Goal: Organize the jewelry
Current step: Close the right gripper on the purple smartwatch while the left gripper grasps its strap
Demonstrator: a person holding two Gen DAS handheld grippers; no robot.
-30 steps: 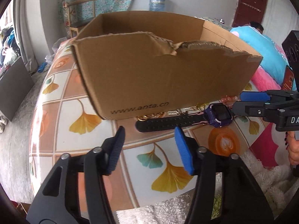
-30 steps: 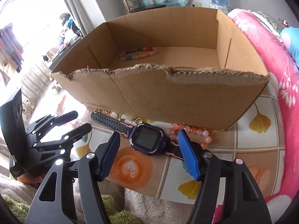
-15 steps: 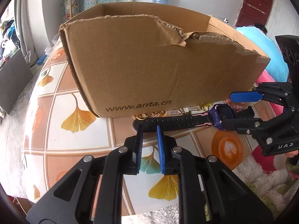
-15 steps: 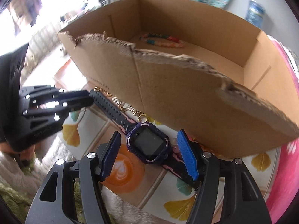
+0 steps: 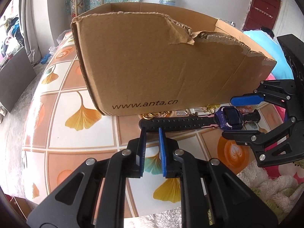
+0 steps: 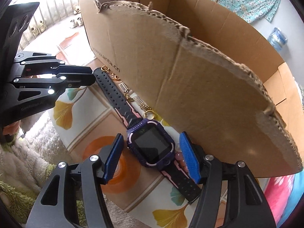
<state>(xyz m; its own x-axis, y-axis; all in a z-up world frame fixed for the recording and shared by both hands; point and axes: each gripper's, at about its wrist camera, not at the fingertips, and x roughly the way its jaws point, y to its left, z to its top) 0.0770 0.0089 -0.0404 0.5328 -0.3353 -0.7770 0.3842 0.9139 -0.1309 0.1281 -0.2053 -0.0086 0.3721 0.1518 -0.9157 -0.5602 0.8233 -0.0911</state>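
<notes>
Purple-cased watch [image 6: 151, 146] with black perforated strap lies flat, framed by the wide right claw [image 6: 150, 156]; left claw [image 5: 151, 135] narrow.

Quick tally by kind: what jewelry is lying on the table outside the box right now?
Smartwatch: 1
Gold chain with charms: 1, as far as I can tell
Pink bead bracelet: 1, mostly hidden behind the right tool's finger
Total: 3, all in front of the cardboard box

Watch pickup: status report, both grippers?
Left gripper shut on watch strap end. Right gripper open, straddling watch face. Cardboard box close behind; gold chain alongside.
</notes>
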